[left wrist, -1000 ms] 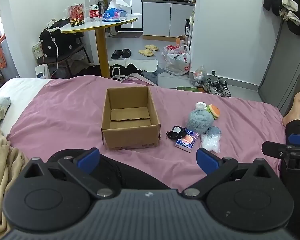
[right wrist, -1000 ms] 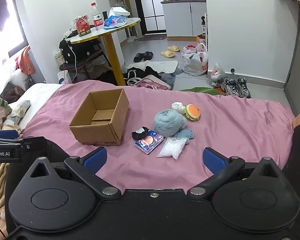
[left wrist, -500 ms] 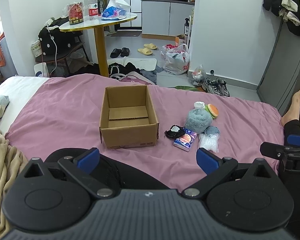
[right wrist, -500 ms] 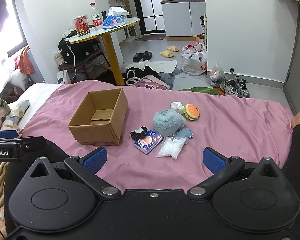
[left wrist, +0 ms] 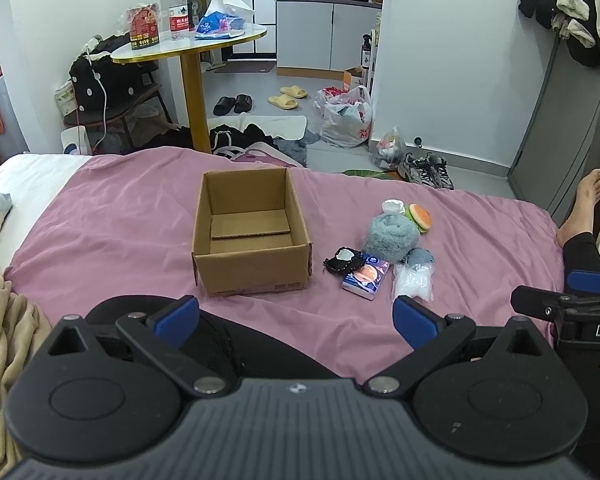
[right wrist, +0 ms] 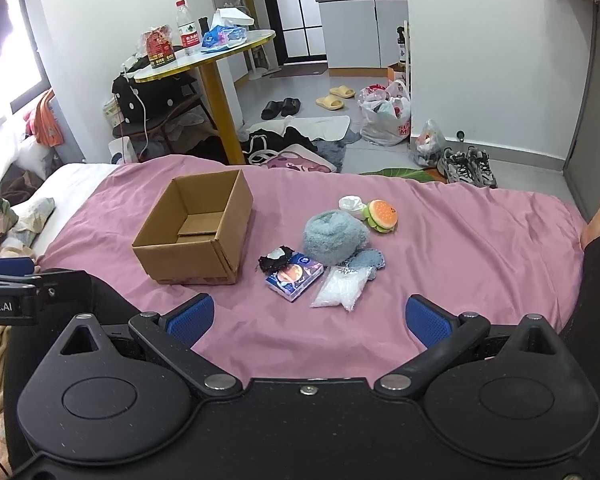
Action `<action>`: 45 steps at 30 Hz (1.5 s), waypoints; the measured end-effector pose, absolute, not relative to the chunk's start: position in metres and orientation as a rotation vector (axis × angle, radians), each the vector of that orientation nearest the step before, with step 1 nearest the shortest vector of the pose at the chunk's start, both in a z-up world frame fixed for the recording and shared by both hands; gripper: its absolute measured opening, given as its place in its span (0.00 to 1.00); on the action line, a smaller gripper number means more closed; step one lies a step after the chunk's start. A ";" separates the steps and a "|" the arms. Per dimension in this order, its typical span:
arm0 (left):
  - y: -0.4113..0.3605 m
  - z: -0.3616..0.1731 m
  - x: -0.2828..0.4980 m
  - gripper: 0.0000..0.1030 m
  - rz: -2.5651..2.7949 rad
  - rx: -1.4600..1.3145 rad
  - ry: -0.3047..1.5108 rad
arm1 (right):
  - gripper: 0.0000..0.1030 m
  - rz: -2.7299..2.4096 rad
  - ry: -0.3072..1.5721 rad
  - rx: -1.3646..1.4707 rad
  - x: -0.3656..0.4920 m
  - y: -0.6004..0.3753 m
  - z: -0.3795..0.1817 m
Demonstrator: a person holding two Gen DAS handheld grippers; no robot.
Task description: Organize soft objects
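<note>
Both tools hang low over the near edge of a pink bedspread [left wrist: 120,220], each with its blue-padded fingers spread wide and nothing between them. Ahead of the left gripper [left wrist: 296,316] and slightly to its left stands an open cardboard box [left wrist: 252,240], upright, with only its folded bottom flaps showing inside. Ahead of the right gripper [right wrist: 310,316] lies the cluster of soft things: a fluffy blue-grey ball [right wrist: 334,236] at the centre, a burger-shaped plush [right wrist: 382,216] and a small white item [right wrist: 350,203] beyond it, and nearer the tool a black lacy piece [right wrist: 274,260], a tissue pack [right wrist: 294,276] and a clear plastic bag [right wrist: 340,288]. The box sits just left of this cluster, apart from it.
</note>
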State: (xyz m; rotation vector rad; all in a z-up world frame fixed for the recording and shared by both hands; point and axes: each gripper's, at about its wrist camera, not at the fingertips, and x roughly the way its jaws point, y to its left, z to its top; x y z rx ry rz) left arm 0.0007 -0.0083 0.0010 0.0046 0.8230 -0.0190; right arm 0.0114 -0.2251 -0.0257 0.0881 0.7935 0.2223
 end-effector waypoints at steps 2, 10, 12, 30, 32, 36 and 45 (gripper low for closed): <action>-0.006 -0.001 0.001 0.99 -0.017 0.003 0.826 | 1.00 0.222 0.788 0.085 0.011 -0.225 -0.026; -0.006 -0.005 0.002 0.99 -0.015 -0.007 0.842 | 1.00 0.240 0.795 0.090 0.013 -0.226 -0.031; -0.005 -0.005 0.001 0.99 -0.016 -0.009 0.845 | 1.00 0.244 0.795 0.089 0.012 -0.225 -0.031; -0.012 -0.013 0.000 0.99 -0.031 -0.005 0.878 | 1.00 0.247 0.808 0.103 0.010 -0.230 -0.040; -0.013 -0.013 0.000 0.99 -0.031 -0.003 0.882 | 1.00 0.247 0.807 0.102 0.010 -0.230 -0.040; -0.014 -0.016 0.001 0.99 -0.035 0.001 0.889 | 1.00 0.255 0.816 0.117 0.011 -0.230 -0.043; -0.012 -0.021 0.011 0.99 -0.029 0.002 0.906 | 1.00 0.256 0.826 0.137 0.020 -0.231 -0.053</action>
